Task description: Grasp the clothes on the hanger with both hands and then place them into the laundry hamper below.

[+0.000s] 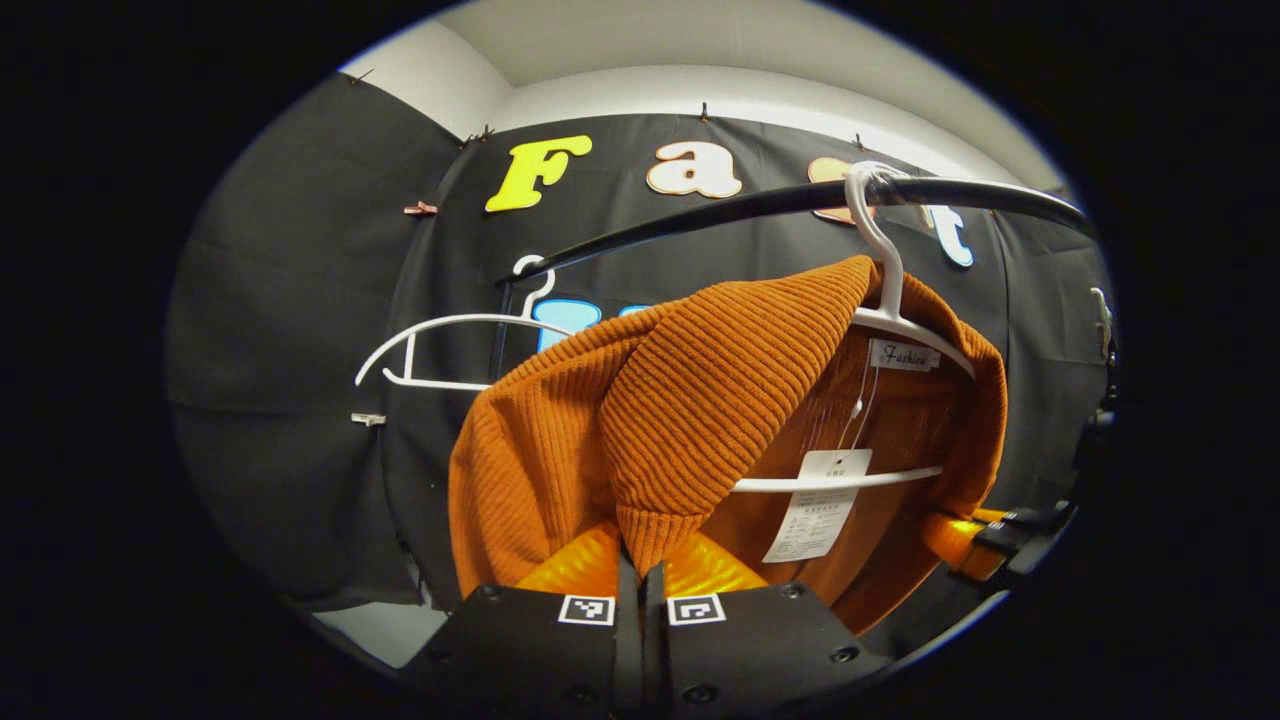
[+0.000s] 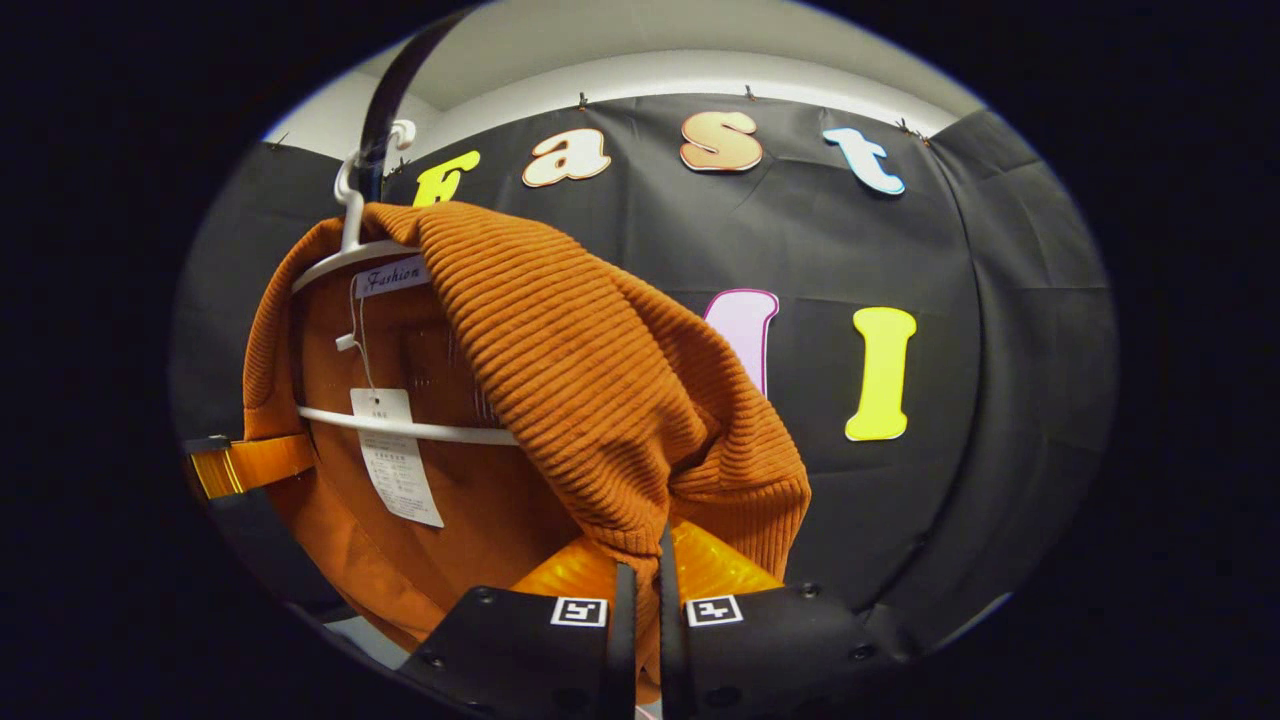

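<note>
An orange ribbed sweater point(image 1: 720, 380) hangs on a white hanger point(image 1: 880, 290), which is hooked over a black rail point(image 1: 760, 205). In the left gripper view my left gripper point(image 1: 640, 575) is shut on a bunched fold of one shoulder. My right gripper point(image 1: 950, 530) reaches in at the sweater's far side. In the right gripper view the sweater point(image 2: 580, 370) drapes off the hanger point(image 2: 345, 255), and my right gripper point(image 2: 640, 575) is shut on a fold of the other shoulder. The left gripper point(image 2: 290, 455) touches the knit at the left. A paper tag point(image 2: 395, 465) dangles inside the neck.
An empty white hanger point(image 1: 450, 340) hangs on the same rail to the left of the sweater. The rail point(image 2: 385, 100) runs overhead. Black cloth walls close the booth behind and at both sides.
</note>
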A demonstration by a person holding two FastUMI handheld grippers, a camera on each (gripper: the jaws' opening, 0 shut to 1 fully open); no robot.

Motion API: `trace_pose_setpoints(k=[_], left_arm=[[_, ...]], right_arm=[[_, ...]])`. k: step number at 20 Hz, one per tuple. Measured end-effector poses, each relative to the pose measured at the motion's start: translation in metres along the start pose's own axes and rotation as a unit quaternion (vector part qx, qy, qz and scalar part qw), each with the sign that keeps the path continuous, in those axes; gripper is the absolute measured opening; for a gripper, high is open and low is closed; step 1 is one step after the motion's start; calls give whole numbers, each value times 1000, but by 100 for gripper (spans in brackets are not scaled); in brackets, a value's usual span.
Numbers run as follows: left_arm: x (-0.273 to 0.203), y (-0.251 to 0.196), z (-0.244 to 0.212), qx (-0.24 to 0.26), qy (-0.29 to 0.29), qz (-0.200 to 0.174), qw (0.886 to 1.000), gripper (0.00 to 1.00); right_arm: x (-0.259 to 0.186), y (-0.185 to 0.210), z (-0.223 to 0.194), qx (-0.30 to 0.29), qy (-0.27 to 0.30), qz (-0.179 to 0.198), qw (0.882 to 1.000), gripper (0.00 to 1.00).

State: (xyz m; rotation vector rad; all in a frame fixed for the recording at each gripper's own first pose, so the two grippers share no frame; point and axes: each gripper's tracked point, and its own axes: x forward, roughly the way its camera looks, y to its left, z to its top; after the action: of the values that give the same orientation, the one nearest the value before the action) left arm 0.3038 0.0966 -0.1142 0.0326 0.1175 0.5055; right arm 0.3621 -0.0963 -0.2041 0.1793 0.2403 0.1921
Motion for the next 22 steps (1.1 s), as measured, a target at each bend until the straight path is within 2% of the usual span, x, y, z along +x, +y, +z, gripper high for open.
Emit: trace_pose_setpoints(k=[5, 10, 11, 12, 15, 17, 18, 20, 21, 22], left_arm=[[-21, 33, 49, 24, -45, 42, 998, 5], [-22, 49, 80, 84, -78, 59, 992, 6], [-21, 52, 83, 86, -80, 60, 991, 6], [-21, 56, 88, 85, -83, 64, 991, 5], [-16, 66, 105, 82, -98, 69, 989, 5], [-12, 67, 110, 98, -103, 66, 988, 5], [-9, 70, 115, 114, -106, 66, 986, 5], [-2, 78, 127, 154, -115, 73, 979, 5], [2, 81, 133, 168, -119, 70, 976, 5], [6, 83, 135, 175, -121, 65, 975, 5]], right_arm=[[-10, -44, 53, 72, -49, -15, 996, 14], [-25, -39, 88, 68, -74, 17, 995, 14], [-29, -40, 93, 70, -78, 21, 994, 10], [-32, -42, 101, 76, -89, 25, 993, 14], [-31, -50, 138, 91, -136, 29, 986, 14], [-22, -52, 141, 81, -138, 32, 987, 19], [-17, -48, 140, 75, -133, 35, 988, 9], [-5, -41, 139, 61, -121, 45, 990, 9], [-1, -37, 138, 54, -119, 50, 990, 14], [4, -33, 139, 49, -119, 55, 990, 10]])
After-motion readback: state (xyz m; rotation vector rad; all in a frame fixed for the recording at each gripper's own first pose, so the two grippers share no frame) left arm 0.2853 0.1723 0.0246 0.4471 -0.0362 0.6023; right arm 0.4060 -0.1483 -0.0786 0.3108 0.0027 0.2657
